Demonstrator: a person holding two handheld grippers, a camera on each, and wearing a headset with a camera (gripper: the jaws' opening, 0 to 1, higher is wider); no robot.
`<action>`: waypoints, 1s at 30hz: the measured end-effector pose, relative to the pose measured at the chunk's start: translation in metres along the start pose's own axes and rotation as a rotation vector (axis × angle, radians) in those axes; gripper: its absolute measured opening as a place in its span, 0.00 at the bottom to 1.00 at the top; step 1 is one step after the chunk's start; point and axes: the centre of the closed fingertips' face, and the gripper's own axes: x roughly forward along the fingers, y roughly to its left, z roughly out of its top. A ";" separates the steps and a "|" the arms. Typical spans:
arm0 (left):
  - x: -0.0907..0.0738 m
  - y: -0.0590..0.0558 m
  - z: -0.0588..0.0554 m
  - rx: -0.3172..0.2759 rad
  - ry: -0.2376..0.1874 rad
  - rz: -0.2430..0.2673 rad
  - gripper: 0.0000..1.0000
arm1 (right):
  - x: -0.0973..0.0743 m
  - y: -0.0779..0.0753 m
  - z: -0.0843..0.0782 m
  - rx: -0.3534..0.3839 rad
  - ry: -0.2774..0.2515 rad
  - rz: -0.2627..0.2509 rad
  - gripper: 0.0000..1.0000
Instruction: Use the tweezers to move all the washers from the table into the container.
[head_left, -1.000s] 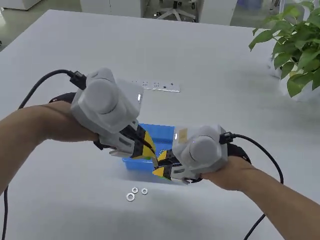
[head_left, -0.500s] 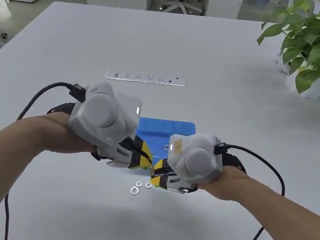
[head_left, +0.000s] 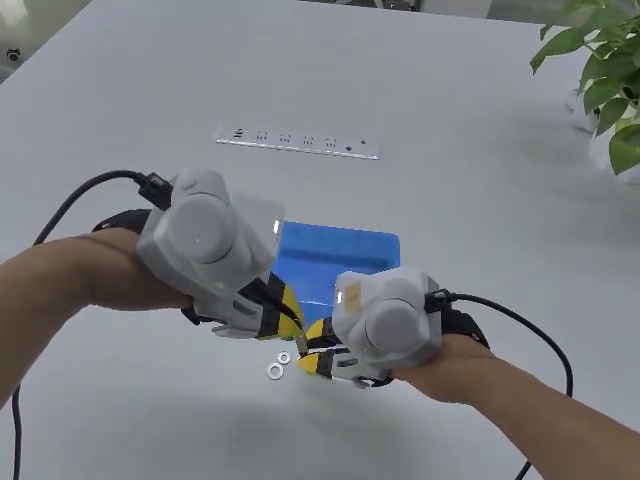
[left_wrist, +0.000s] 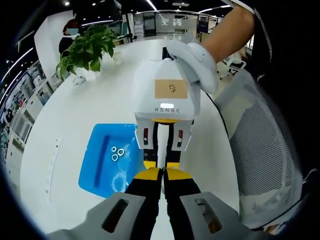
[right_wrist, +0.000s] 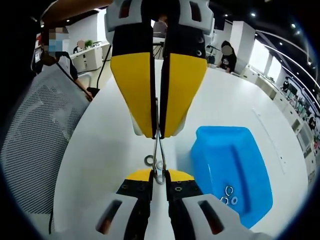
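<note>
- State: left gripper (left_wrist: 161, 175), jaws pressed together on the tweezers (right_wrist: 158, 150).
- State: right gripper (right_wrist: 159, 177), jaws likewise closed on the same tweezers, nose to nose with the other.
- Location: loose washers (right_wrist: 149, 160), two visible on the worktop (head_left: 470, 170), just beside the container (right_wrist: 212, 142), well in from the worktop's far edge and right beneath the tweezers.
- Location: stored washers (left_wrist: 117, 152), three, inside the blue container.
- Risk: one thin tool is clamped from both ends, so any disagreement between the hands may twist it, bend it or pull it free.
- Risk: flat rings on a smooth surface; the tips may skate over one and flick it away across the worktop.
- Risk: crowded jaws beside the container wall; a nudge may shift it.
- Obscured: tweezer tips. In the head view the gripper bodies cover them; in the right gripper view they merge with the jaws. Cannot tell whether a washer is pinched.
- Cut off: worktop's near edge; any washers beneath the grippers are uncounted.
</note>
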 end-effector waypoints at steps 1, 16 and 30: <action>0.001 0.000 -0.001 -0.002 0.000 -0.001 0.06 | 0.001 0.000 0.000 0.002 -0.001 0.003 0.12; 0.004 0.001 -0.001 -0.022 -0.014 -0.005 0.06 | 0.007 0.001 -0.003 0.024 -0.008 0.017 0.12; 0.005 0.002 0.000 -0.036 -0.019 -0.010 0.06 | 0.007 0.002 -0.005 0.049 -0.008 0.020 0.12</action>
